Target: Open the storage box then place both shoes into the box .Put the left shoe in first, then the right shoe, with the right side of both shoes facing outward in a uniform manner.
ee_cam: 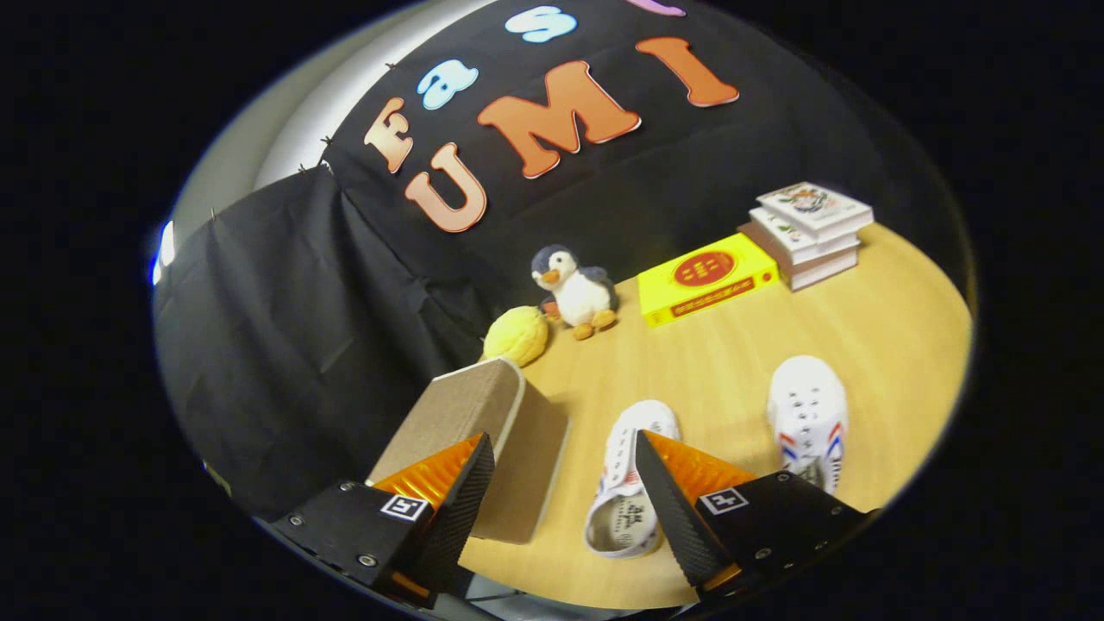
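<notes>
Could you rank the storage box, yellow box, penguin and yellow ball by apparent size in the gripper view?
1. Storage box, though nearness to the camera inflates it.
2. Yellow box.
3. Penguin.
4. Yellow ball.
Penguin and ball look close. The gripper is open above the table.

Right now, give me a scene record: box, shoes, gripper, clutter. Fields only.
box: storage box closed, just ahead of one finger, at the table edge
shoes: near shoe beside the box, partly behind the other finger; far shoe apart from it; both outside the box
gripper: gripper open, holding nothing
clutter: penguin toy, yellow ball, yellow book, book stack beyond the shoes
</notes>
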A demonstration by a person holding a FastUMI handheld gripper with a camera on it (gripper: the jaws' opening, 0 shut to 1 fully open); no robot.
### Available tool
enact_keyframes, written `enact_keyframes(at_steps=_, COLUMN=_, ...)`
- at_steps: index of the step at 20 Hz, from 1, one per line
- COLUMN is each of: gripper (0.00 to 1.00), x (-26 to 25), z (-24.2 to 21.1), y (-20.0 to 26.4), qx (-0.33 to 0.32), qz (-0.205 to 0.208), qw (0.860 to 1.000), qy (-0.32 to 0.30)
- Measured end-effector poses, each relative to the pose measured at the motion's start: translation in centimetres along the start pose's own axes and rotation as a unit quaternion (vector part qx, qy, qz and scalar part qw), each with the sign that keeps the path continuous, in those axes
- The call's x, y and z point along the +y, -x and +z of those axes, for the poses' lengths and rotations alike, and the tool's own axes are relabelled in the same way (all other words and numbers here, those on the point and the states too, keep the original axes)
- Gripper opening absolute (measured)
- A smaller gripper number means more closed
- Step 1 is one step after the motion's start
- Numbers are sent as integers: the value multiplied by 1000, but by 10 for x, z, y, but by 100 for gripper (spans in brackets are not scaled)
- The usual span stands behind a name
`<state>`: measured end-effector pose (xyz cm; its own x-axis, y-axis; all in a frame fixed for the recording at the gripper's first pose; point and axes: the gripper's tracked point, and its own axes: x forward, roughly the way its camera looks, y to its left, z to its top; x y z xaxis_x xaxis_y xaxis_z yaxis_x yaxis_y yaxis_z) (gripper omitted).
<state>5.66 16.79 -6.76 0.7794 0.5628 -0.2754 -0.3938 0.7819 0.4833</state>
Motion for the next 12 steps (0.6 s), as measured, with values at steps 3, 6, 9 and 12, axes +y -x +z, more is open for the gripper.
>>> enact_keyframes(at_steps=3, gripper=98, x=31, z=-19, y=-24, qx=50, qz=60, qw=996, qy=-54)
enact_keyframes(at_steps=6, gripper=98, x=49, z=-35, y=-47, qx=84, qz=94, qw=986, qy=-108)
enact_keyframes(at_steps=9, gripper=98, x=65, z=-49, y=-64, qx=110, qz=118, qw=975, qy=-154)
enact_keyframes(at_steps=12, gripper=98, x=79, z=-60, y=-76, qx=132, qz=139, qw=967, qy=-169)
